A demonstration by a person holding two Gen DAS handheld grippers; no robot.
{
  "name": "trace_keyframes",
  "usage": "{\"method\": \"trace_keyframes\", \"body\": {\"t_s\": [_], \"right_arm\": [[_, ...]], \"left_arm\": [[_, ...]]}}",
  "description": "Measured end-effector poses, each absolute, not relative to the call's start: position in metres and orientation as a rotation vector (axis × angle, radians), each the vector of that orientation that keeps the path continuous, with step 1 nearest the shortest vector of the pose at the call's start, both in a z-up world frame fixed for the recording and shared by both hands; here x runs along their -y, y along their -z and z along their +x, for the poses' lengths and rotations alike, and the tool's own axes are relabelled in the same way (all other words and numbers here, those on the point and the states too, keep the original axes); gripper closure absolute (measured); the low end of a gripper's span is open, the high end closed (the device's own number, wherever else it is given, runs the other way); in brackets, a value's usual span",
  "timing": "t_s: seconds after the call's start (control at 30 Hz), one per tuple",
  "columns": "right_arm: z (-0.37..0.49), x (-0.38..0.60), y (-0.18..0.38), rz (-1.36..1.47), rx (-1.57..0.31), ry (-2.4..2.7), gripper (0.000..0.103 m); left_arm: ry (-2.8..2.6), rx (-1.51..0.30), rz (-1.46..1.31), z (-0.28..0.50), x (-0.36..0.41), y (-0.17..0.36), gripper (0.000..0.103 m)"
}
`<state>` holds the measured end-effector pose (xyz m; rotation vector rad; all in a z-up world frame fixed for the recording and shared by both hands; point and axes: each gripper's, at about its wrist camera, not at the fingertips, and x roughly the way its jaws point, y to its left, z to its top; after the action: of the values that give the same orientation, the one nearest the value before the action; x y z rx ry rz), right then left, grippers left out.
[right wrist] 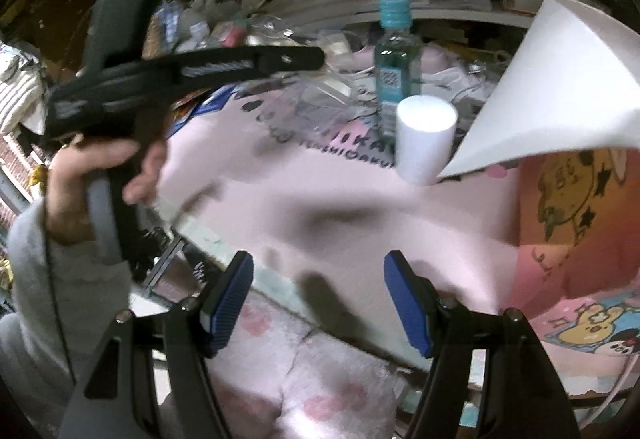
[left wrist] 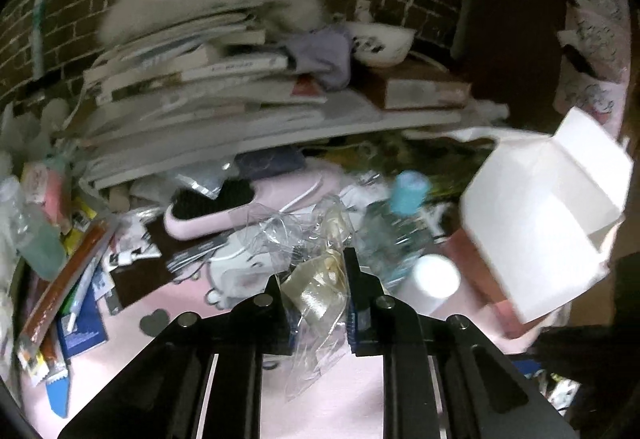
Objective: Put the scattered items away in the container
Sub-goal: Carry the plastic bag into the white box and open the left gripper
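Observation:
My left gripper (left wrist: pixel 314 285) is shut on a crumpled clear plastic bag (left wrist: pixel 316 291) with something beige inside, held above the pink mat (left wrist: pixel 344 399). A white open cardboard box (left wrist: pixel 540 215) stands to the right; it also shows in the right wrist view (right wrist: pixel 560 87). A clear bottle with a blue cap (right wrist: pixel 396 67) and a white cylinder (right wrist: pixel 424 139) stand beside the box. My right gripper (right wrist: pixel 318 299) is open and empty over the mat's near edge (right wrist: pixel 320 199). The left gripper's body (right wrist: pixel 180 75) shows at the left there, held by a hand.
A tall stack of books and papers (left wrist: pixel 192 87) with a white bowl (left wrist: pixel 380 43) fills the back. A pink brush (left wrist: pixel 240 211), pens and packets (left wrist: pixel 68 299) lie at the left. A pink printed bag (right wrist: pixel 572 223) lies at the right.

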<state>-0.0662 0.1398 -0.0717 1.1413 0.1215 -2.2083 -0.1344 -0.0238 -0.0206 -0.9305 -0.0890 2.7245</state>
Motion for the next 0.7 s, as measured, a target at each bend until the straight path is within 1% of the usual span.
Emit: {"method": "trace_keyframes", "body": {"t_s": [0.1,0.27,0.37,0.47,0.7], "right_arm": [[-0.067,-0.14,0.072,1.15,-0.104,2.198,0.038],[-0.065,-0.138,0.073,1.14,-0.105,2.195,0.038],[-0.064,-0.139,0.073,1.143,-0.096,2.19,0.038],[-0.063,-0.139,0.075,1.144,-0.086,2.185,0.038],[-0.063,-0.141,0.076,1.137,-0.082,2.194,0.038]], "left_arm": [[-2.658,0.104,-0.908,-0.134,0.01,0.003,0.092],[-2.603,0.059,-0.868,-0.139,-0.021,-0.027,0.093],[-2.628,-0.024,-0.807,-0.136,-0.041,-0.048,0.093],[-2.587,-0.048,-0.769,-0.134,-0.057,-0.067,0.093],[-2.476,-0.149,-0.757,-0.136,-0.105,-0.089,0.093]]}}
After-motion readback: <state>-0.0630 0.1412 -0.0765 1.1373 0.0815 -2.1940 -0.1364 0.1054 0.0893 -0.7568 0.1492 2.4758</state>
